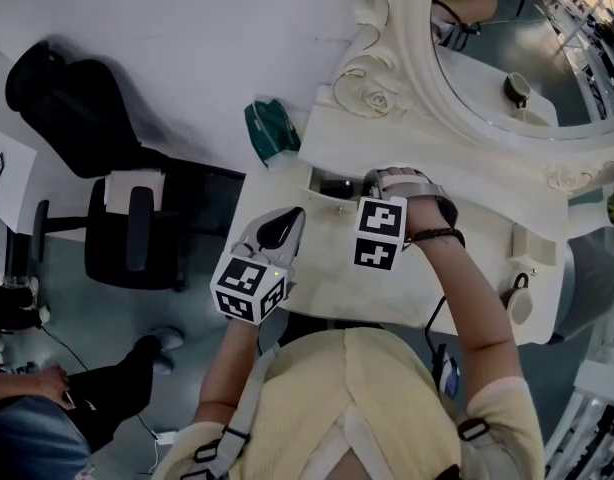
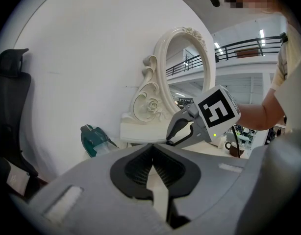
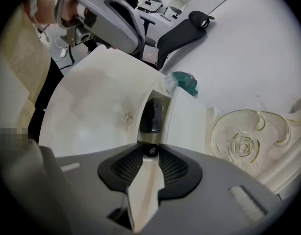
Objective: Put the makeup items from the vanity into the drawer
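Note:
The white vanity (image 1: 317, 278) has a narrow drawer (image 1: 332, 184) standing open under the mirror base. In the right gripper view a black makeup item (image 3: 151, 115) lies inside the drawer (image 3: 163, 112). My right gripper (image 3: 151, 153) (image 1: 373, 181) hangs just over that opening, shut on a small black makeup piece (image 3: 151, 150) pinched at its fingertips. My left gripper (image 1: 290, 220) (image 2: 151, 162) hovers over the vanity's left part, jaws shut with nothing between them. From the left gripper view the right gripper (image 2: 174, 133) shows beside the mirror base.
An ornate oval mirror (image 1: 507, 58) rises behind the drawer. A teal bag (image 1: 270, 128) lies at the vanity's left end. A mug (image 1: 517, 296) stands on the right of the top. A black office chair (image 1: 127, 233) is at left, and a seated person (image 1: 37, 408) at bottom left.

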Demonstrator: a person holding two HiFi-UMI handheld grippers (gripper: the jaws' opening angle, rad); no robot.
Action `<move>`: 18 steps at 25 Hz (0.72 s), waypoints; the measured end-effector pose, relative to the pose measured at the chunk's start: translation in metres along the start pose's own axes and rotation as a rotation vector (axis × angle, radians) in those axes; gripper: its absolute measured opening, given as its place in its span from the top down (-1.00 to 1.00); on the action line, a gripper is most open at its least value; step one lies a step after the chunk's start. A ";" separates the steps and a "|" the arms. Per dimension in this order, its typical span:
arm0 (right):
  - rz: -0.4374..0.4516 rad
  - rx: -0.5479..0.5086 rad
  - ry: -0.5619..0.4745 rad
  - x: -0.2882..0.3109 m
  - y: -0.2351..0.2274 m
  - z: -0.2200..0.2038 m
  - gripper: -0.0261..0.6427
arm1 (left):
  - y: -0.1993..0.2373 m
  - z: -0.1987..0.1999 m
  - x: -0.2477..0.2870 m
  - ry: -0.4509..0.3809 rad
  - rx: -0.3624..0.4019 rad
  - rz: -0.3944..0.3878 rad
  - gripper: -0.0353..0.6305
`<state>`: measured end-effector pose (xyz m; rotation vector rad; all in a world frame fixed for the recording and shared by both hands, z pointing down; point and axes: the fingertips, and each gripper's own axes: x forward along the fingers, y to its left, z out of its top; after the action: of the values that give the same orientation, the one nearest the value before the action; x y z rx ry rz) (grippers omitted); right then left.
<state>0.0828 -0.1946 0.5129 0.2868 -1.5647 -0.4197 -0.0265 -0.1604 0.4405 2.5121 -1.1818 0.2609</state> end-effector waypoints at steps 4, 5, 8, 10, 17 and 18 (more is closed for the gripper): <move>-0.018 0.034 -0.040 -0.003 -0.003 0.005 0.60 | -0.001 0.000 0.001 0.000 0.001 -0.004 0.91; -0.025 0.045 -0.052 -0.005 -0.004 0.006 0.58 | -0.001 0.001 0.002 -0.001 0.000 -0.005 0.91; -0.053 0.082 -0.090 -0.010 -0.008 0.008 0.57 | -0.002 0.001 0.003 -0.002 0.000 -0.008 0.91; -0.071 0.112 -0.123 -0.016 -0.010 0.010 0.56 | -0.002 0.001 0.004 -0.002 -0.001 -0.009 0.91; -0.124 0.230 -0.226 -0.037 -0.014 0.011 0.57 | -0.003 0.004 0.008 -0.006 0.007 -0.014 0.91; -0.130 0.242 -0.233 -0.039 -0.014 0.010 0.57 | -0.003 0.005 0.008 -0.007 0.008 -0.016 0.91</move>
<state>0.0733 -0.1892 0.4717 0.5435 -1.8353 -0.3744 -0.0188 -0.1662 0.4375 2.5304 -1.1659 0.2532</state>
